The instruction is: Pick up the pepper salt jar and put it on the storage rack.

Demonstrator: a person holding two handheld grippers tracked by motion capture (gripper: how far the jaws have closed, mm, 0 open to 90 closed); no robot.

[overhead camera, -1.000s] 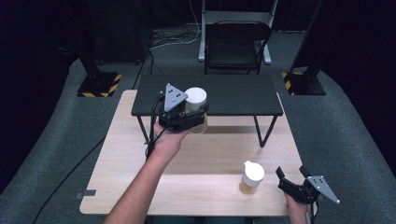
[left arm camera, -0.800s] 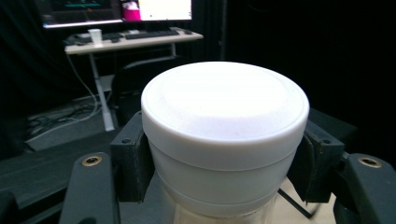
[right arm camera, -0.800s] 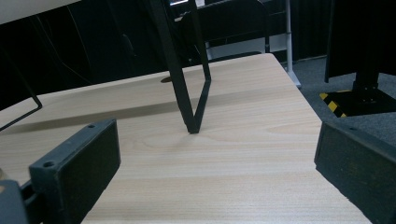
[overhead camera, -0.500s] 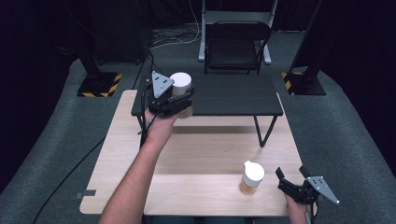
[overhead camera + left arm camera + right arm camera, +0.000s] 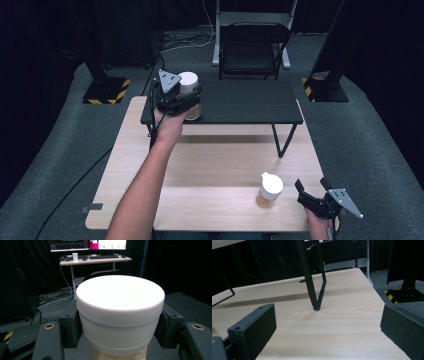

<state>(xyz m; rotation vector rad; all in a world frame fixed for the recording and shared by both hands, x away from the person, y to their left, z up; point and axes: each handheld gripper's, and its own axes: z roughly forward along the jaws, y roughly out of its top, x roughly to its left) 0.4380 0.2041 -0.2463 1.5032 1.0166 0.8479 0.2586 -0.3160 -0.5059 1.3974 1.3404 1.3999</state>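
A jar with a wide white lid (image 5: 189, 81) and a tan lower part is held in my left gripper (image 5: 191, 102), whose pads (image 5: 71, 327) press on its two sides. In the left gripper view the jar (image 5: 120, 312) stands upright between the jaws. It is over the left end of the black shelf (image 5: 245, 102); I cannot tell whether it rests on it. A second white-lidded jar (image 5: 270, 190) stands on the wooden table (image 5: 215, 165) near the front right. Just right of it my right gripper (image 5: 311, 184) is open, with nothing between its jaws (image 5: 329, 330).
The shelf's thin black leg (image 5: 315, 285) stands on the table ahead of the right gripper. A black chair (image 5: 252, 50) is behind the table. Stand bases with yellow-black stripes sit at the back left (image 5: 107, 90) and back right (image 5: 325, 90).
My left gripper has carried its jar leftward and a little farther back along the shelf. The right gripper and the second jar have stayed put.
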